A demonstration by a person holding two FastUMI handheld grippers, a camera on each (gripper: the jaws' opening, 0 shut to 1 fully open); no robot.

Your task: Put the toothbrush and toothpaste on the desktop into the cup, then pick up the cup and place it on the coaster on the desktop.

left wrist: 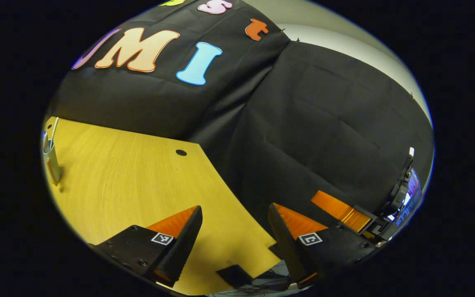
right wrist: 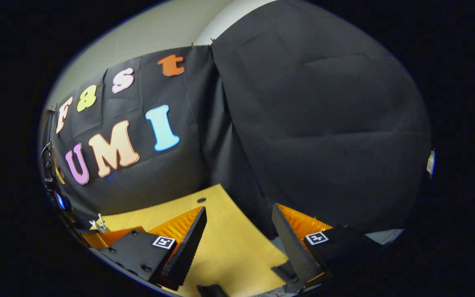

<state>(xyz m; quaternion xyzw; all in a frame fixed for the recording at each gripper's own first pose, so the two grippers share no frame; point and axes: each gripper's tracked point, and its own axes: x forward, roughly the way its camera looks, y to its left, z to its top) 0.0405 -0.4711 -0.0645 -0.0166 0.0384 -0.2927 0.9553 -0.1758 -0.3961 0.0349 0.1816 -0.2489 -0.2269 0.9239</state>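
Cup [left wrist: 51,159], slim cylinder, on wood-grain desktop [left wrist: 138,185].

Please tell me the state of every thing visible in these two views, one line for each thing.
left gripper: open, holds nothing, above the desktop's corner.
right gripper: open, holds nothing, above the desktop's edge.
cup: upright on the desktop, far from both grippers, with a thin stick-like item standing in it; what that item is cannot be told.
desktop: bare wood around the cup, one small dark hole near its far edge.
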